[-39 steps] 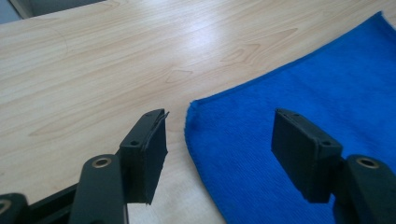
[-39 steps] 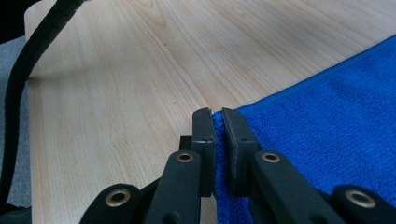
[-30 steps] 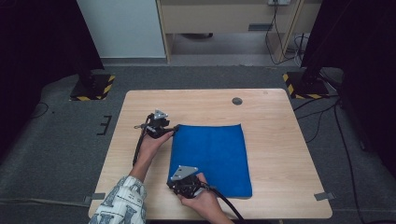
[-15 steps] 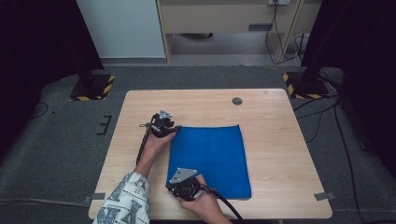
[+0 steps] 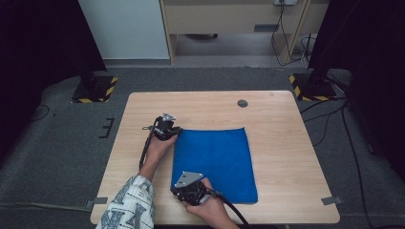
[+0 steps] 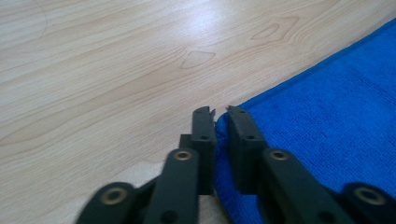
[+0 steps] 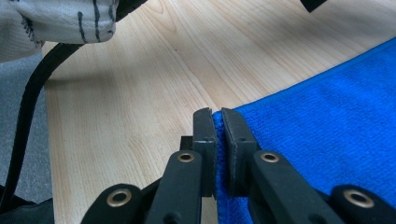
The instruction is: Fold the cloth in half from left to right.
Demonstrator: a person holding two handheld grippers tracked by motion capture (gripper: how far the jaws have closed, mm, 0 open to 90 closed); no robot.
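Blue cloth (image 5: 215,162) lies flat on the wooden surface (image 5: 277,119), right of centre. Left gripper (image 5: 173,134): fingers have just been closing, now clenched on the cloth's far-left corner (image 6: 223,122). Right gripper (image 5: 177,190): fingers pinch the near-left corner (image 7: 218,122). Small dark disc (image 5: 242,103) sits well apart beyond the cloth (nothing obstructs). Patterned sleeve (image 5: 131,207) at near edge.

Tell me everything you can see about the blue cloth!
The blue cloth is a bright, fuzzy rectangle, like a microfibre towel with a stitched hem. It lies flat and smooth on the wooden table, toward the person's side. The left gripper has just been closing its jaws and now pinches the far left corner. The right gripper pinches the near left corner. Both corners sit squeezed between the black jaws; the rest lies on the wood.
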